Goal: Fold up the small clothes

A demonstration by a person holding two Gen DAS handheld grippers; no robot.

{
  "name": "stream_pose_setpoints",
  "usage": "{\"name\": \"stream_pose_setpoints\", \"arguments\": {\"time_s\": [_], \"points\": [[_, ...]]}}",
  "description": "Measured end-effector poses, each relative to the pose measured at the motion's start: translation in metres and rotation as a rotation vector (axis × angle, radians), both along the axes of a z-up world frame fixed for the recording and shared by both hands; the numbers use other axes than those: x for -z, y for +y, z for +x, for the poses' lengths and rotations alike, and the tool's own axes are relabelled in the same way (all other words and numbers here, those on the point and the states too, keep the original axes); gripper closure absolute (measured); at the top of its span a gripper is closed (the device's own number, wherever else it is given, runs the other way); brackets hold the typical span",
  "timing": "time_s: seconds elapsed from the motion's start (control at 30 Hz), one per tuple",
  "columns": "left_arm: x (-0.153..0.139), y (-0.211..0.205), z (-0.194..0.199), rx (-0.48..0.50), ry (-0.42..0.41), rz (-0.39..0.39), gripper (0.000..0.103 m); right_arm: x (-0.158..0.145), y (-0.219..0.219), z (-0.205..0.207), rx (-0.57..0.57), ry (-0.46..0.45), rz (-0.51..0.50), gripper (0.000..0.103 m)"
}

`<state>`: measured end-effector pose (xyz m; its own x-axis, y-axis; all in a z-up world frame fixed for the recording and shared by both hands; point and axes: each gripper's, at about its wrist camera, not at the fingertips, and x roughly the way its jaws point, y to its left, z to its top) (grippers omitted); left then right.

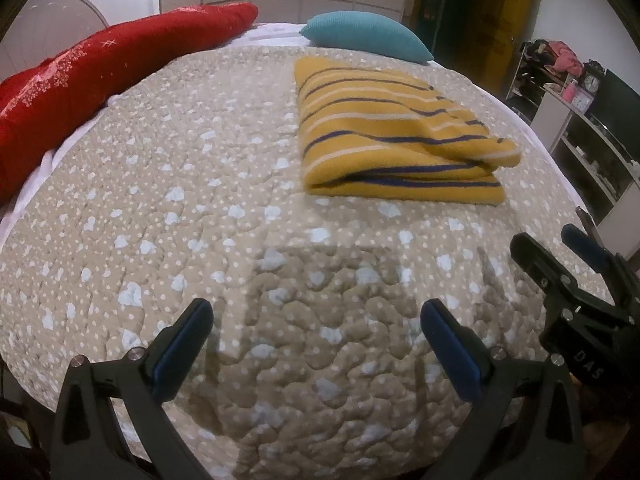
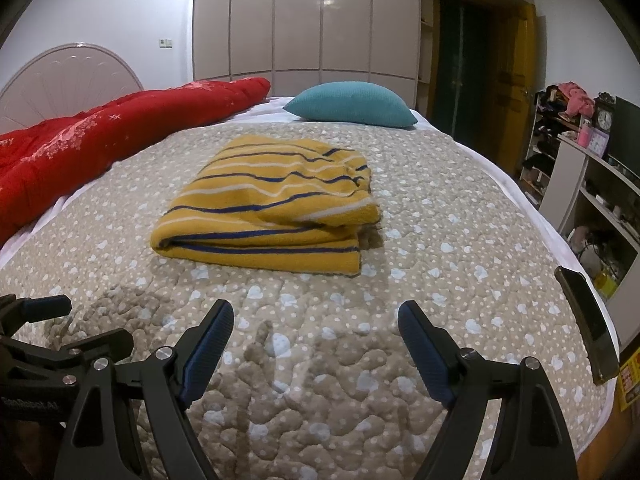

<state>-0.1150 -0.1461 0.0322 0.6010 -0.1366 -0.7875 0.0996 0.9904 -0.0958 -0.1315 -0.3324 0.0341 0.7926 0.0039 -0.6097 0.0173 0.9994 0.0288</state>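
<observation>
A yellow garment with navy and white stripes (image 1: pixel 396 136) lies folded into a flat stack on the beige dotted bedspread (image 1: pixel 180 200); it also shows in the right wrist view (image 2: pixel 272 208). My left gripper (image 1: pixel 316 312) is open and empty, hovering over the bedspread well short of the garment. My right gripper (image 2: pixel 316 316) is open and empty, also short of the garment. The right gripper shows at the right edge of the left wrist view (image 1: pixel 560 252). The left gripper shows at the left edge of the right wrist view (image 2: pixel 40 320).
A red quilt (image 2: pixel 100 140) lies along the bed's left side. A teal pillow (image 2: pixel 352 104) sits at the far end. A dark phone-like object (image 2: pixel 588 324) lies near the bed's right edge. Shelves with clutter (image 2: pixel 592 184) stand to the right.
</observation>
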Motion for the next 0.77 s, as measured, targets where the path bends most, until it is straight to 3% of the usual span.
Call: {"name": "stream_pose_setpoints", "arguments": {"time_s": [0.53, 0.77], "points": [[0.0002, -0.0001, -0.0021, -0.002, -0.014, 0.006, 0.0, -0.0003, 0.0065, -0.0018, -0.042, -0.017, -0.026, 0.013], [0.0012, 0.0045, 0.003, 0.01, -0.007, 0.001, 0.0, -0.0004, 0.0036, 0.0011, -0.049, -0.006, 0.011, 0.012]]}}
